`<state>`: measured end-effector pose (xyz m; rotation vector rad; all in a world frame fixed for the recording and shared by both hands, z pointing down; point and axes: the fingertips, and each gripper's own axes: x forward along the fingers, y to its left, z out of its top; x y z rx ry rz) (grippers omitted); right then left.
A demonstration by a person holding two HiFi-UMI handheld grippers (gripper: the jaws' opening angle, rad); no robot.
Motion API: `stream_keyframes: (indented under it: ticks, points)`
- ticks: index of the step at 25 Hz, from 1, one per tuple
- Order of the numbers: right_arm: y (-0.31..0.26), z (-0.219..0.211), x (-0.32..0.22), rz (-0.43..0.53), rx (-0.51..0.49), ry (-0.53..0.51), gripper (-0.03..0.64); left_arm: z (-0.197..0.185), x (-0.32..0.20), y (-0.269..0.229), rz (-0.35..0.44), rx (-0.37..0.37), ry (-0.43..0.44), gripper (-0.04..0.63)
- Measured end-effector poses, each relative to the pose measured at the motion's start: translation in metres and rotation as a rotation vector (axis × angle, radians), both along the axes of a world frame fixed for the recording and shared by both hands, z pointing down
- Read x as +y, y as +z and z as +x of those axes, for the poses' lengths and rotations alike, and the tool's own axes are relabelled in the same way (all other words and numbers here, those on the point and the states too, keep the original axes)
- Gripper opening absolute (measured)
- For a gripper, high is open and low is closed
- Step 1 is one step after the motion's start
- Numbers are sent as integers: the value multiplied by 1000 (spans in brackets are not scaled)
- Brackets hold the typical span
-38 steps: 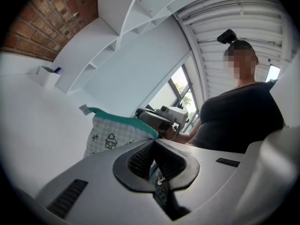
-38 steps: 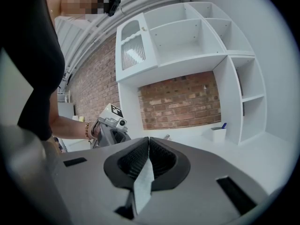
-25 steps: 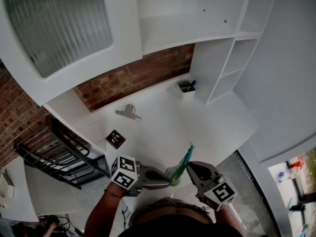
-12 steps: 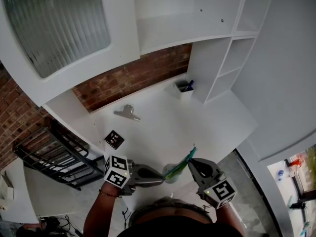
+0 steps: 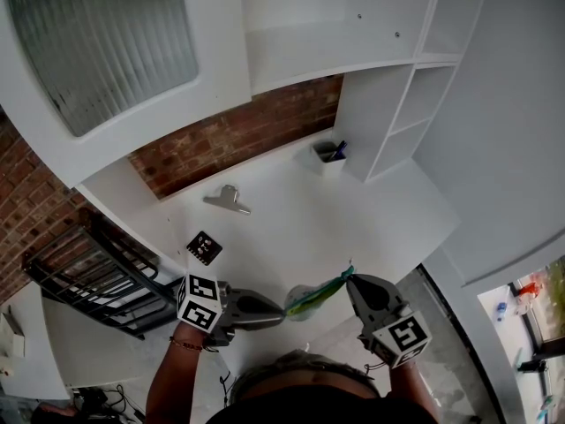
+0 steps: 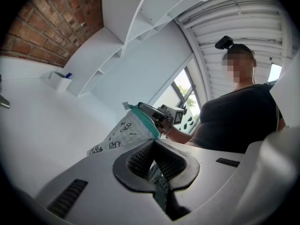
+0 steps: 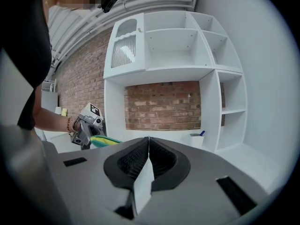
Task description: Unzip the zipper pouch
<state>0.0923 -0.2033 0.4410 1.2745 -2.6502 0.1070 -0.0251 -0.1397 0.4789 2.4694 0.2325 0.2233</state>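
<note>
The zipper pouch [image 5: 311, 296], white with small prints and a teal-green zipper edge, hangs stretched between my two grippers above the desk's front edge. My left gripper [image 5: 281, 310] is shut on the pouch's left end; a fold of its fabric shows between the pads [image 6: 140, 159]. My right gripper [image 5: 351, 277] is shut on the white zipper pull [image 7: 140, 178] at the pouch's right end. From the left gripper view the pouch [image 6: 124, 132] runs away toward the right gripper [image 6: 158, 115]. In the right gripper view the pouch [image 7: 105, 141] leads to the left gripper [image 7: 86, 125].
A white desk [image 5: 291, 210] carries a pen cup [image 5: 330, 155], a metal clip [image 5: 228, 201] and a black marker card [image 5: 204, 247]. White shelves [image 5: 397, 113] rise at the back right. A black wire rack [image 5: 97, 281] stands at the left.
The two grippers have drawn apart, left one leftward and right one rightward. The pouch has swung from steeply tilted to nearly level and lies stretched between them.
</note>
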Motion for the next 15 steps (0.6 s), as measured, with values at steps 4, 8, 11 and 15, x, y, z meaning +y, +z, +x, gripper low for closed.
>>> stream_keyframes:
  ticks: [4, 8, 11, 15]
  points:
    - [0, 4, -3, 0, -5, 11, 5, -5, -4, -1, -11, 9, -18, 3]
    - [0, 7, -7, 4, 7, 27, 5, -8, -7, -2, -6, 8, -17, 3]
    - [1, 13, -11, -6, -5, 55, 5, -8, -11, -4, -1, 21, -19, 3]
    - [7, 17, -14, -13, 4, 68, 5, -9, -18, -4, 3, 33, -30, 3]
